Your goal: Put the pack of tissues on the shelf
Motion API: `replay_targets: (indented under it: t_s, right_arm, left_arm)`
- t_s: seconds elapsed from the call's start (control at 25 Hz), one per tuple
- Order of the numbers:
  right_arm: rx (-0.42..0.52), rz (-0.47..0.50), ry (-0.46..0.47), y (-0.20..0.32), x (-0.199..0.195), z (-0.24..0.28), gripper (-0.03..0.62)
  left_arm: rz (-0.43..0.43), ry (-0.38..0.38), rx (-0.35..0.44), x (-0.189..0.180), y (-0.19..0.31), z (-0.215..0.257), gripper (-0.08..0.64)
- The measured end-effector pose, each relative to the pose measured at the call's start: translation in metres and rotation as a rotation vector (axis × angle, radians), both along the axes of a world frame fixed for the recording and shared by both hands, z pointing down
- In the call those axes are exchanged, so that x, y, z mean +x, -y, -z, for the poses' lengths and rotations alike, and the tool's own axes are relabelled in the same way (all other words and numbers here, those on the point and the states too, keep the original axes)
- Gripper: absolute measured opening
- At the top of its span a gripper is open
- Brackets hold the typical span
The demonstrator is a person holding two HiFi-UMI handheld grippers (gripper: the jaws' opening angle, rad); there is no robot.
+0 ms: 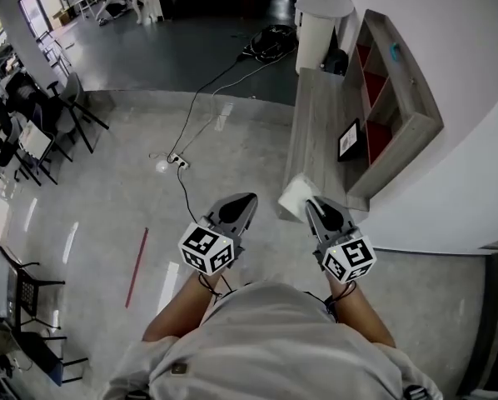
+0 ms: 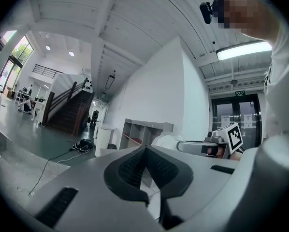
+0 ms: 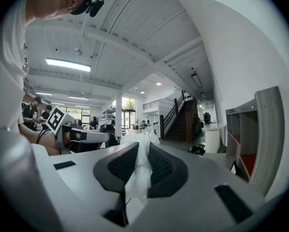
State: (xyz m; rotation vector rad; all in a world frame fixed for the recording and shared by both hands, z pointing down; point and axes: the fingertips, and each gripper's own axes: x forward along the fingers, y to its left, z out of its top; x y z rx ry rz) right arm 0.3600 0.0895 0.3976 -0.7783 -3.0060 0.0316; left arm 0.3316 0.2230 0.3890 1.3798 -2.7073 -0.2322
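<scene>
In the head view my right gripper is shut on a white pack of tissues, held in the air by the near end of a long grey table. The grey shelf with red-backed compartments stands on that table against the white wall, farther ahead. The right gripper view shows the pack's thin white wrap pinched between the two dark pads, with the shelf to the right. My left gripper hovers level with it to the left, shut with nothing in it; its jaws meet in the left gripper view.
A small dark frame stands on the table before the shelf. A white round bin is at the table's far end. A cable and power strip lie on the grey floor, with chairs at the left.
</scene>
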Motion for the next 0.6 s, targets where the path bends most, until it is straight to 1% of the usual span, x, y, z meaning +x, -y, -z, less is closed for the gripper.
replay_targets:
  t_s: [0.16, 0.32, 0.6]
  right_arm:
    - [-0.001, 0.019, -0.003, -0.034, -0.021, -0.003, 0.063]
    - [-0.006, 0.045, -0.015, -0.058, -0.04, -0.009, 0.061]
    - [0.003, 0.084, -0.015, -0.082, -0.072, -0.014, 0.063]
  left_arm:
    - [0.004, -0.008, -0.008, -0.016, -0.033, -0.005, 0.015]
    - [0.031, -0.027, 0.002, -0.035, -0.058, -0.011, 0.015]
    - [0.062, -0.037, 0.001, -0.064, -0.08, -0.018, 0.015]
